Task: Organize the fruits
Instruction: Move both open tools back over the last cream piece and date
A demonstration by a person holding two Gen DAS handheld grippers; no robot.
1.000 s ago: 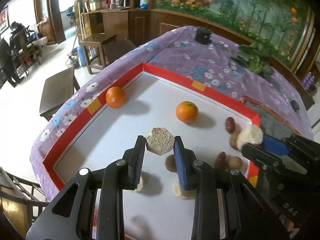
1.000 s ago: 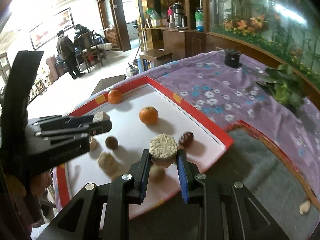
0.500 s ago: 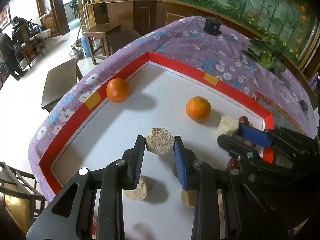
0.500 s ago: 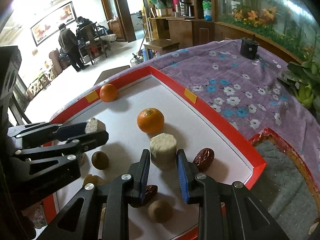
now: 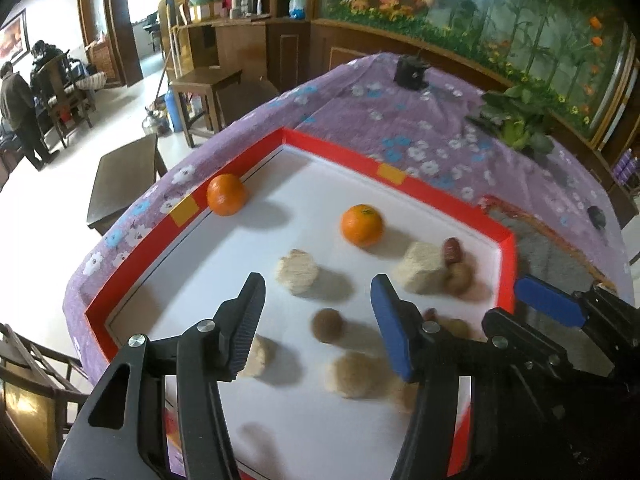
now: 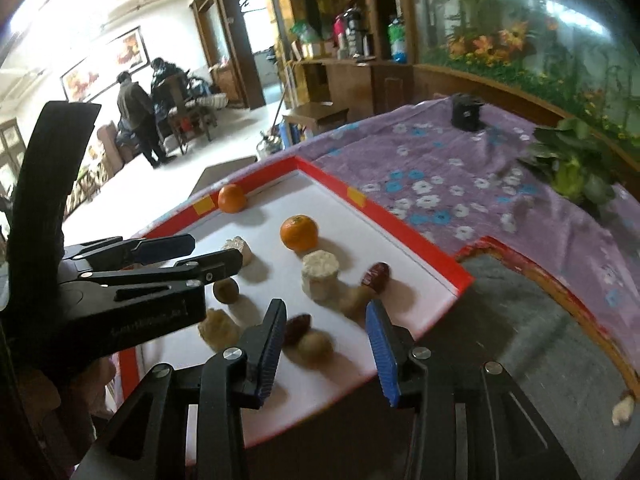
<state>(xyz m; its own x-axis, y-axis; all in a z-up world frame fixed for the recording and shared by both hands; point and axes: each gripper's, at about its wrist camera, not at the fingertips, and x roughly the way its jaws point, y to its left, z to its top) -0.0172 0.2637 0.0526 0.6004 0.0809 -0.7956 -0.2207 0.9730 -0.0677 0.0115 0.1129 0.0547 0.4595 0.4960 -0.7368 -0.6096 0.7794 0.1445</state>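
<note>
Left claw (image 5: 316, 312) open, jaws have just been opening, pads pressing nothing; a brown round fruit (image 5: 327, 325) sits on the tray floor between and below the jaws, blurred. Right claw (image 6: 326, 344) also open, jaws just been opening, nothing gripped; under its gap lie a dark date (image 6: 297, 324) and a tan round fruit (image 6: 316, 345), touching or nearly so, can't tell which. Everything sits in a white tray (image 5: 132, 240) with red rim, on a desk under a purple floral cloth (image 5: 420, 120). Nearest the left claw: two pale cakes, one (image 5: 259, 356) partly behind the left jaw, one (image 5: 352, 374) heavily blurred. Mid tray: left cake (image 5: 297, 272) lying free just beyond the left claw, clear of both pads. Right cake (image 6: 320, 274) stands upright beyond the right claw, with a tan fruit (image 6: 354, 300) just beside it and a second date (image 6: 376, 276) next to that, near the tray's right corner. Further in: orange (image 5: 361, 225) mid floor, just beyond the right cake; far orange (image 5: 226, 194) against the left rim next to a yellow tape patch (image 5: 183, 211). Right of the tray, a grey mat (image 6: 540, 320) with a pale scrap (image 6: 624, 410) on it. Far on the cloth: a small black object (image 5: 412, 72) and a leafy plant (image 5: 516, 120). Background: wooden furniture and two people (image 6: 138, 120) standing at a chair.
</note>
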